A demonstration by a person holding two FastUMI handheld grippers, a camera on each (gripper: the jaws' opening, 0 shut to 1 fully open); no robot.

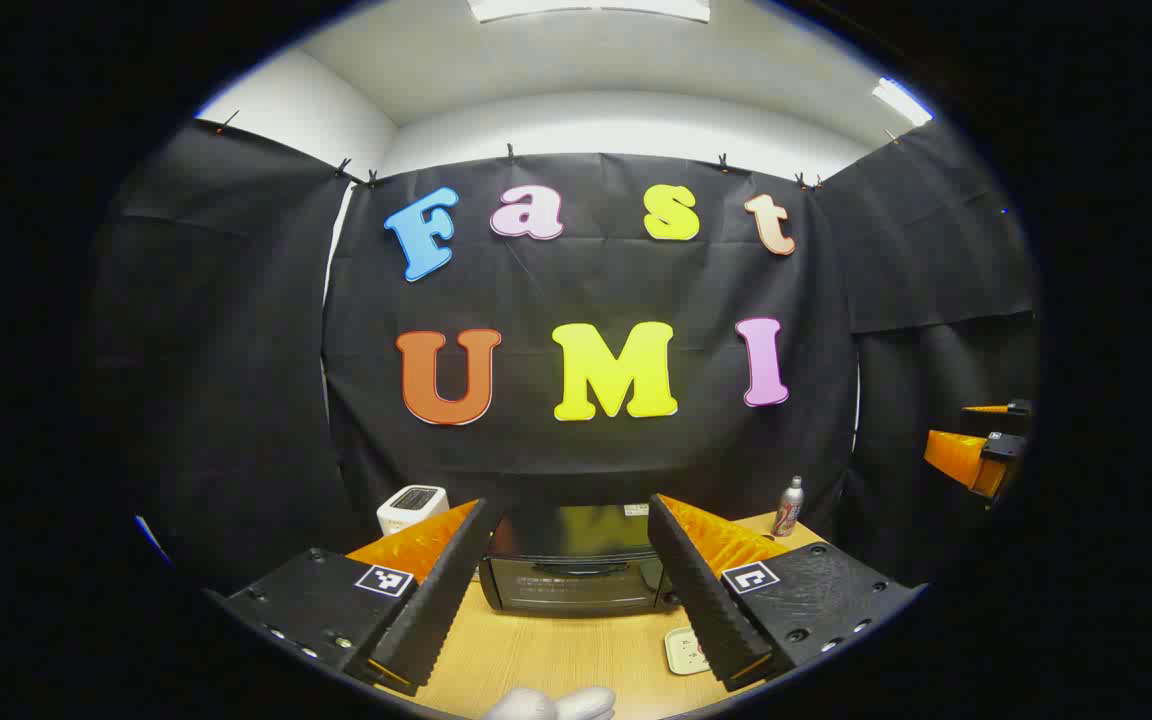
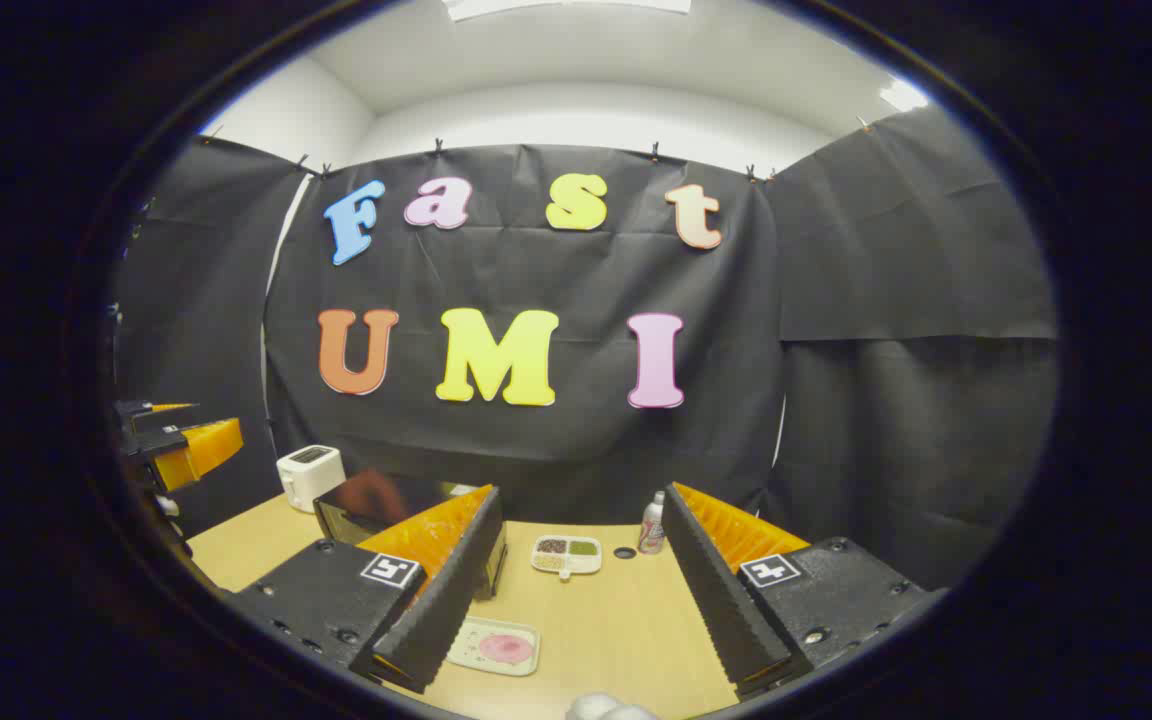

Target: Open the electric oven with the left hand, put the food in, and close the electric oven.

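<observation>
The black electric oven [image 1: 571,575] stands on the wooden table [image 1: 556,655] with its glass door closed and the handle across the front. My left gripper [image 1: 570,503] is open, well back from the oven, and its fingers frame the oven. In the right gripper view the oven [image 2: 366,503] is at the left, partly hidden by a finger. A pale tray [image 2: 494,645] with a pink piece of food lies on the table in front of the oven, also seen as the tray [image 1: 684,650]. My right gripper [image 2: 581,490] is open and holds nothing.
A white toaster [image 1: 412,507] stands left of the oven, and a small bottle [image 2: 651,523] stands to the right. A divided dish [image 2: 567,553] with small fillings lies mid-table. The right gripper [image 1: 976,455] hovers far right; the left gripper [image 2: 176,440] shows far left.
</observation>
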